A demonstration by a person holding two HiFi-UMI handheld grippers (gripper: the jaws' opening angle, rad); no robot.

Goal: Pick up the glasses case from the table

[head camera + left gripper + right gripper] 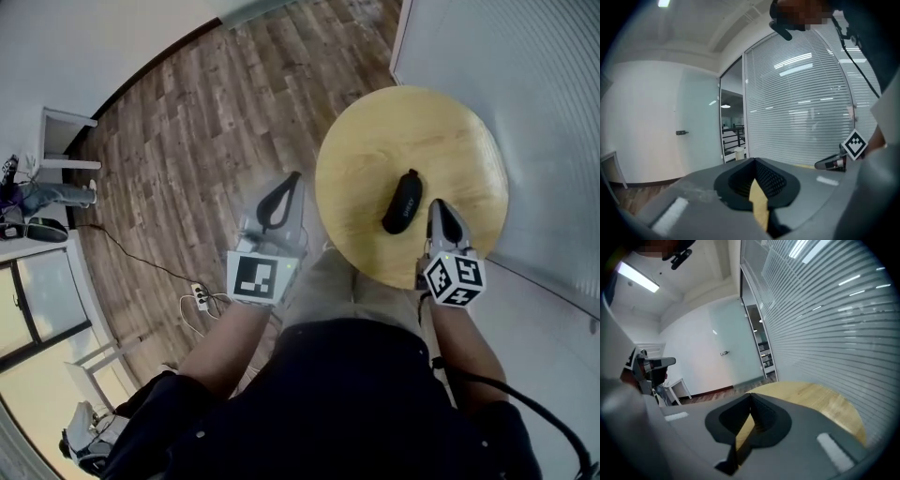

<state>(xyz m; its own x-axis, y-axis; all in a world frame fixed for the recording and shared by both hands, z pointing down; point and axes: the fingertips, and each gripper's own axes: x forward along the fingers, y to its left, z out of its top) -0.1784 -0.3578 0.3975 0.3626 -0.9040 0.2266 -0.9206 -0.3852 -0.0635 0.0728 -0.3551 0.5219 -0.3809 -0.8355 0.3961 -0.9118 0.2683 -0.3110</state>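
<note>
A black oblong glasses case [401, 202] lies on the round wooden table [412, 122], a little right of its middle and toward the near edge. My right gripper [437, 203] hangs over the table's near edge, just right of the case; its jaws are shut and hold nothing. My left gripper [294, 176] is over the floor to the left of the table, also shut and holding nothing. The right gripper view has that gripper's jaws [750, 394] meeting above the tabletop [820, 399], with the case hidden. The left gripper view shows closed jaws [754, 160] and no case.
Glass walls with slatted blinds [525, 84] stand close behind and right of the table. Wood plank floor [206, 122] lies to the left, with a power strip and cables [199, 297] near my left knee. White furniture [66, 141] stands far left.
</note>
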